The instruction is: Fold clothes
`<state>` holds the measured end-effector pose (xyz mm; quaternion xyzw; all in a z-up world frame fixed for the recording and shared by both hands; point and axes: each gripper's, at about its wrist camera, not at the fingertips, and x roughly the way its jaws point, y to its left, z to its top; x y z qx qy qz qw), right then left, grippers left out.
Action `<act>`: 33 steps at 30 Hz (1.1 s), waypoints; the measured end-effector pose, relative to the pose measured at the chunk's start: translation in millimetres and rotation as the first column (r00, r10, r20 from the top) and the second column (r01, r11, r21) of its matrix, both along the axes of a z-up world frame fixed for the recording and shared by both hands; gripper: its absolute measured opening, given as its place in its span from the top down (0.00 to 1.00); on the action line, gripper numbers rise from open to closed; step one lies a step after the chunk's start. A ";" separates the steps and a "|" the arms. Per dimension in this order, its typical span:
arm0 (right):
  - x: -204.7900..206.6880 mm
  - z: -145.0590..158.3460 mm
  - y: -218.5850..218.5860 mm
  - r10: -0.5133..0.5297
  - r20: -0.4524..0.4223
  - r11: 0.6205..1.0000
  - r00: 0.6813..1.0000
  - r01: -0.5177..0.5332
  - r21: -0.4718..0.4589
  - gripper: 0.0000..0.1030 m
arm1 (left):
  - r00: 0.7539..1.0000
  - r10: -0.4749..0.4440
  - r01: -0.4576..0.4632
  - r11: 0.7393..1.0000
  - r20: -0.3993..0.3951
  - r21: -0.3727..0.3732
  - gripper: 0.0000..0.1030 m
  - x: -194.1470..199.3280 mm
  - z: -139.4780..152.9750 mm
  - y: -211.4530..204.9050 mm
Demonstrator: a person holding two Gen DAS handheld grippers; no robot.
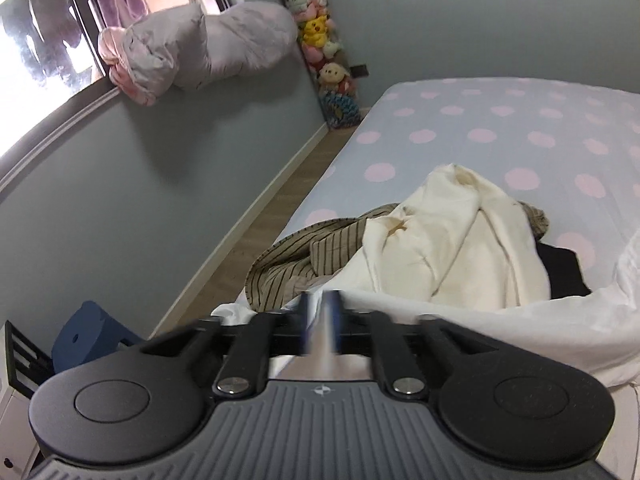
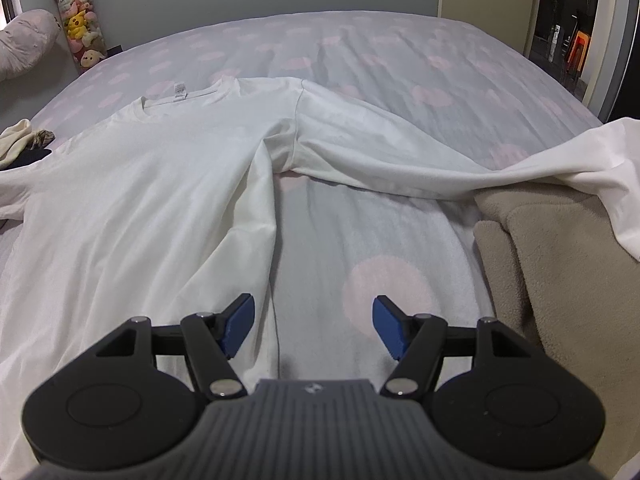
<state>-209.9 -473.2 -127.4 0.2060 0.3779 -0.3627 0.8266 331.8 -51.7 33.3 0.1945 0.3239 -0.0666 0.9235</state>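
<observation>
A white long-sleeved shirt [image 2: 140, 200] lies spread on the polka-dot bed [image 2: 400, 60], collar at the far end. Its right sleeve [image 2: 400, 164] stretches out over a beige fleece [image 2: 560, 260]. My right gripper [image 2: 316, 324] hovers open over the shirt's side hem, its blue pads [image 2: 240, 320] well apart and holding nothing. In the left wrist view my left gripper [image 1: 320, 308] is blurred, with a narrow gap showing between its fingers right at the edge of the white shirt [image 1: 480, 328]. Beyond it lie a cream garment [image 1: 452, 240], a striped one [image 1: 288, 256] and a black one [image 1: 560, 268].
The bed [image 1: 480, 120] stands near a grey wall, with a strip of wood floor [image 1: 256, 232] between them. A column of plush toys [image 1: 320, 40] fills the corner. A bundled quilt [image 1: 212, 48] rests on the window sill. A blue stool [image 1: 88, 336] sits low on the left.
</observation>
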 end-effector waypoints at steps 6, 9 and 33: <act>-3.4 0.4 -0.5 0.006 0.025 1.000 1.000 -0.007 0.025 0.40 | 0.993 -0.085 0.086 0.996 0.079 -0.019 0.55 -57.4 17.0 -0.7; -6.3 -0.6 -3.0 0.000 0.039 0.998 0.999 -0.002 0.057 0.46 | 0.989 -0.142 0.145 0.988 0.040 -0.060 0.54 -96.1 17.0 -2.5; -12.5 1.1 -2.1 -0.001 0.082 0.998 0.997 -0.004 0.060 0.47 | 0.756 -0.412 0.192 0.883 -0.509 -0.428 0.54 -301.0 -153.3 -22.0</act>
